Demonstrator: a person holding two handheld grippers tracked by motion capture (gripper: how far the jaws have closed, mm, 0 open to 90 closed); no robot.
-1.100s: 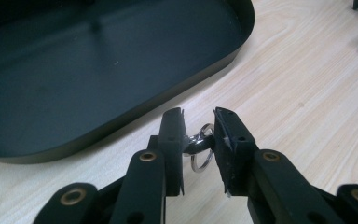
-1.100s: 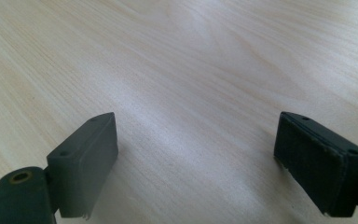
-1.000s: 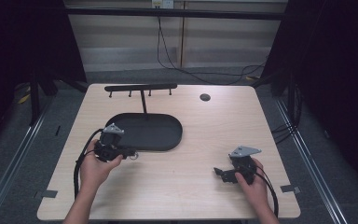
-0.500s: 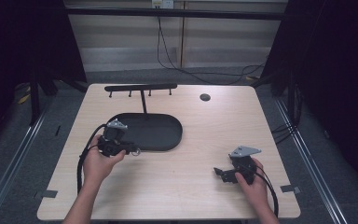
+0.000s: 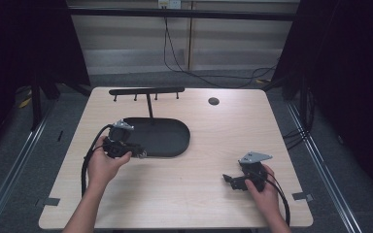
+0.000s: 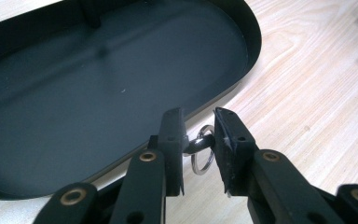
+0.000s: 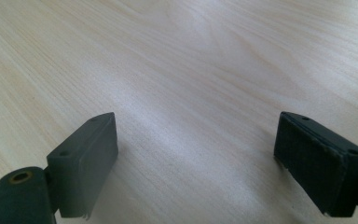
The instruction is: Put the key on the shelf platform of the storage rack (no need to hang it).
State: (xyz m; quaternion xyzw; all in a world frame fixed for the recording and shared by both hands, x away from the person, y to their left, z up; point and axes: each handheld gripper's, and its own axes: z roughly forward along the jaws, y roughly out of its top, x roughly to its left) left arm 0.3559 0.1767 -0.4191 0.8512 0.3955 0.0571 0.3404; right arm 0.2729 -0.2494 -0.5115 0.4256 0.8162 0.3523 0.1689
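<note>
The left tool (image 5: 138, 152) is clenched on a small metal key ring (image 6: 202, 155), its two pads pinching the dark stub fixed to the ring, which hangs between them at the near rim of the black oval tray (image 5: 175, 145), over the pale wooden bench (image 5: 213, 141). The right tool (image 5: 229, 179) lies well apart on the near right part of the bench in the person's hand, its jaws spread wide and released, with bare wood between them. A black rack with small pegs (image 5: 146, 91) stands at the tray's far side.
</note>
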